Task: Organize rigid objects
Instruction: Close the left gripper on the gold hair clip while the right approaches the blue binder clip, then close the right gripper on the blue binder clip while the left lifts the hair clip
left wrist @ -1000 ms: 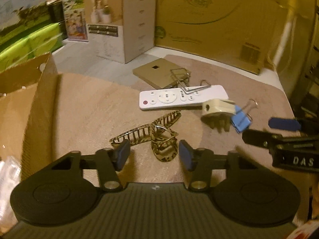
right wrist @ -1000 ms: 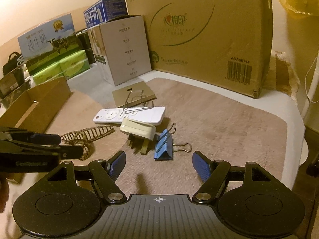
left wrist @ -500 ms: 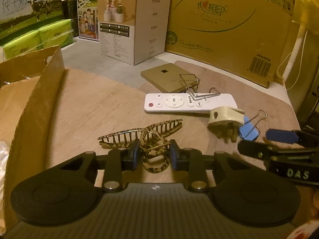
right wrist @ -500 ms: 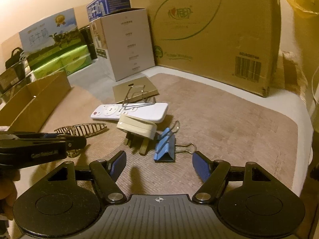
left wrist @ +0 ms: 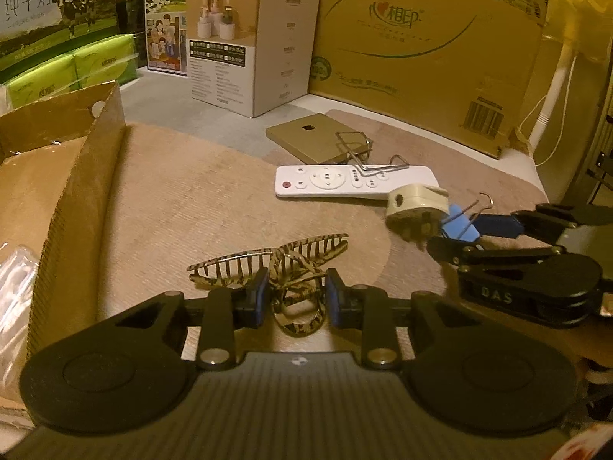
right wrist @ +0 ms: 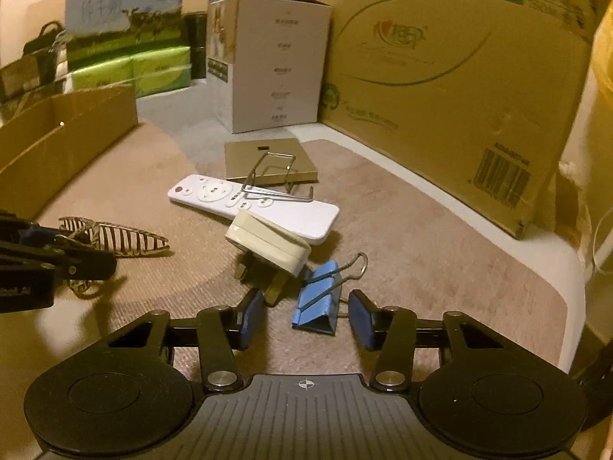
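Observation:
My left gripper (left wrist: 294, 299) is shut on a tortoiseshell hair claw clip (left wrist: 276, 264), whose comb also shows in the right wrist view (right wrist: 122, 235). My right gripper (right wrist: 302, 320) is open, its pads on either side of a blue binder clip (right wrist: 318, 303) that lies on the mat. A cream wall plug (right wrist: 268, 245) lies just left of the binder clip. Behind it are a white remote (right wrist: 253, 205) with a wire clip (right wrist: 268, 180) on it, and a flat gold box (right wrist: 268, 161).
An open cardboard box (left wrist: 76, 176) stands at the left on the beige mat (left wrist: 184, 199). A white carton (left wrist: 253, 42), a large brown carton (left wrist: 429, 46) and milk and tissue packs (left wrist: 57, 38) line the back. The mat's right edge (right wrist: 544, 268) is near.
My left gripper has shut on the hair clip. My right gripper has moved forward and narrowed around the blue binder clip.

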Motion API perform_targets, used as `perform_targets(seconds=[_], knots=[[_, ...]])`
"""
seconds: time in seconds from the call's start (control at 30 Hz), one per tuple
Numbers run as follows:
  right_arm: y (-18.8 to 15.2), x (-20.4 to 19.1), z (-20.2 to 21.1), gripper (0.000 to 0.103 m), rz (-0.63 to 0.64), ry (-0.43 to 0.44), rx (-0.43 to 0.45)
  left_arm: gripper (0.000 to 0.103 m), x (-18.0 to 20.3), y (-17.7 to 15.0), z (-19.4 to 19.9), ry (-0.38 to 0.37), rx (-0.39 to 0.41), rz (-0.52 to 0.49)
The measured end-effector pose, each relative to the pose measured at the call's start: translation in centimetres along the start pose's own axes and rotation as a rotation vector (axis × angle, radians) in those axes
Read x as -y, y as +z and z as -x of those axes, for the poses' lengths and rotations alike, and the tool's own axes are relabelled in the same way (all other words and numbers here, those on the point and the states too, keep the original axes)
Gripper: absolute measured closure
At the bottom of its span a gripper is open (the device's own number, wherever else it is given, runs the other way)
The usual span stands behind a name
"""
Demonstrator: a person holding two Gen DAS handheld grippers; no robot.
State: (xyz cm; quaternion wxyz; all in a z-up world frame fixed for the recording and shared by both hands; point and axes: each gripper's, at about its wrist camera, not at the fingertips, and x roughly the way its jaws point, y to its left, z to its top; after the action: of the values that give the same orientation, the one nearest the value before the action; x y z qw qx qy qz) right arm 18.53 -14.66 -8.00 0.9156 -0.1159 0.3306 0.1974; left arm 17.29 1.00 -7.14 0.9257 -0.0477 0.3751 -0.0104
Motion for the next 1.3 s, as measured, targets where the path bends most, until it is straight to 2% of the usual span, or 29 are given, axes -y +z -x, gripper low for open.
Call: perform_targets(seconds=[0.1, 0.23, 0.27, 0.43, 0.57, 0.63, 0.83, 1.07, 1.3], knots=[[0.0, 0.2, -0.2, 0.061, -0.010, 0.020, -0.003, 0.076, 0.2, -0.1, 0.1, -0.013, -0.003, -0.003], [-0.2, 0.1, 0.3, 0.078, -0.009, 0.008, -0.007, 0.076, 0.3, -0.4, 0.5, -0.023, -0.009, -0.003], [-0.3, 0.1, 0.5, 0.079, -0.016, 0.009, -0.010, 0.076, 0.3, -0.5, 0.6, -0.025, -0.010, -0.003], [-0.9, 0.1, 1.9, 0.080, -0.062, 0.021, -0.029, 0.076, 0.5, -1.3, 1.7, -0.036, -0.019, -0.013], [-1.9, -0.4, 4.0, 0.080, -0.130, 0.099, -0.043, 0.076, 0.4, -2.4, 2.9, -0.039, -0.025, -0.028], [-2.6, -1.1, 5.1, 0.080, -0.124, 0.124, -0.047, 0.076, 0.3, -3.1, 3.4, -0.038, -0.023, -0.032], [-4.5, -3.4, 6.5, 0.079, -0.030, 0.065, -0.010, 0.075, 0.1, -4.2, 4.1, -0.016, -0.010, -0.029], [-4.4, -4.3, 5.6, 0.074, 0.045, 0.030, 0.022, 0.071, 0.4, -4.4, 3.9, 0.009, 0.016, -0.025], [-4.5, -4.6, 4.9, 0.073, 0.074, 0.018, 0.037, 0.071, 0.5, -4.3, 3.5, 0.031, 0.027, -0.021]])
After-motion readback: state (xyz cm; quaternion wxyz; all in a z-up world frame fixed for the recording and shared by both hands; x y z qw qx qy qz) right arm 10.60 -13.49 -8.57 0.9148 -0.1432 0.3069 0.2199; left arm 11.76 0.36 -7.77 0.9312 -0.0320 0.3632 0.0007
